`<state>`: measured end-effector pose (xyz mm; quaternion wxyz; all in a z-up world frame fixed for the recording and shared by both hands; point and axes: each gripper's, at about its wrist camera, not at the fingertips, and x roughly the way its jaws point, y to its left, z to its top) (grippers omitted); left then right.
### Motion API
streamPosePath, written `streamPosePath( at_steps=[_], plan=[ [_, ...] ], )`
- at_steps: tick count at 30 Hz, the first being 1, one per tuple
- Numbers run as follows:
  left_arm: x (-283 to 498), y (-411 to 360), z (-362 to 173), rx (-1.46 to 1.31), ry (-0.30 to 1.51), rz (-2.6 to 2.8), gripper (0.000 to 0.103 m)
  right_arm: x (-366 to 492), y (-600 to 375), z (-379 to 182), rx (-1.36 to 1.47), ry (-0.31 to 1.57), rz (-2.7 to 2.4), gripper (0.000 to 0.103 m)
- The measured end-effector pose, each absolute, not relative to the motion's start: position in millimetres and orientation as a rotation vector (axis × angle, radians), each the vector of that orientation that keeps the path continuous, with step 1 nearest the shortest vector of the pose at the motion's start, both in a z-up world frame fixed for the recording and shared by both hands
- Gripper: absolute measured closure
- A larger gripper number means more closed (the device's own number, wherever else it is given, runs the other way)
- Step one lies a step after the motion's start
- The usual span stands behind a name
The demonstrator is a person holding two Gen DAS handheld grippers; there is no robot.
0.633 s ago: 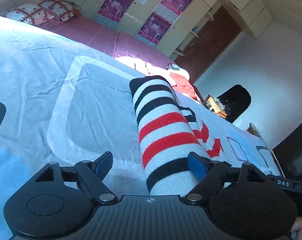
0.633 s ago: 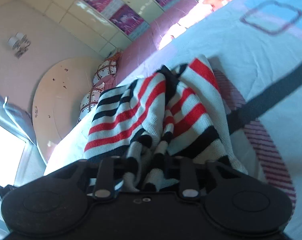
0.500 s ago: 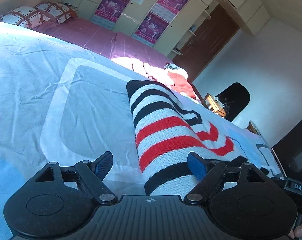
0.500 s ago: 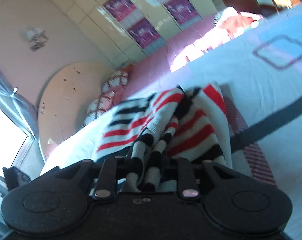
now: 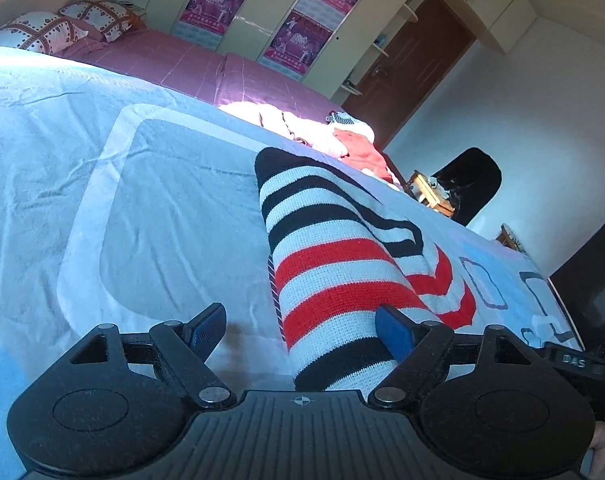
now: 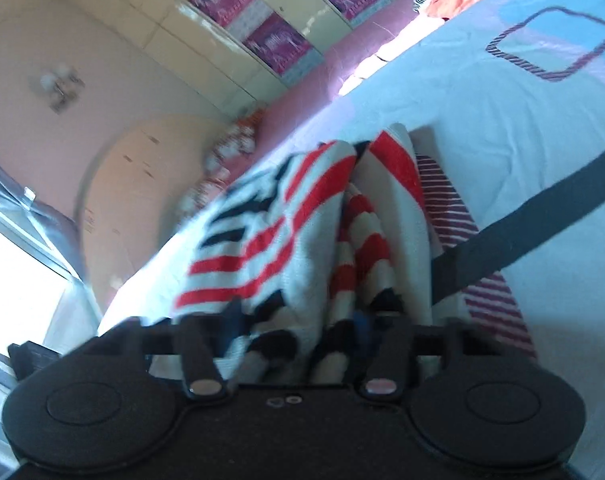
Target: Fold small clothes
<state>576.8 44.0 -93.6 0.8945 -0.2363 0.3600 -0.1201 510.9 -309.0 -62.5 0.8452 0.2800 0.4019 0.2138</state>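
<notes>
A knitted sweater (image 5: 330,272) with red, black and white stripes lies on the pale blue bedspread (image 5: 82,184). My left gripper (image 5: 302,328) is open and low over the bed. A folded part of the sweater runs between its fingers and rests against the right blue pad (image 5: 394,332). In the right wrist view the sweater (image 6: 302,240) is bunched and drawn up into my right gripper (image 6: 298,320). Those jaws are opening a little, with the bunched hem still between them and still gripped. The blur hides the fingertips.
A pile of pink, white and red clothes (image 5: 342,136) lies at the bed's far edge. Patterned pillows (image 5: 42,32) sit at the far left on a pink sheet. A black chair (image 5: 474,180) and a dark screen (image 5: 594,280) stand beyond the bed's right side.
The right gripper has swung and tilted with the bunched sweater in it, and its fingers stand a little wider. The left gripper has hardly moved, while the sweater has spread more beside it.
</notes>
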Motion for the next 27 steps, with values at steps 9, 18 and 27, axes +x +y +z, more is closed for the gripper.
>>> streamPosePath(
  at_steps=[9, 18, 27],
  plan=[
    [578, 27, -93, -0.471, 0.746, -0.282, 0.023, 463, -302, -17, 0.357, 0.604, 0.401, 0.083],
    [580, 13, -93, -0.456, 0.755, -0.282, 0.023, 463, -313, -31, 0.428, 0.611, 0.355, 0.083],
    [582, 10, -92, -0.439, 0.79, -0.277, 0.023, 484, -327, -52, 0.535, 0.739, 0.347, 0.068]
  ],
)
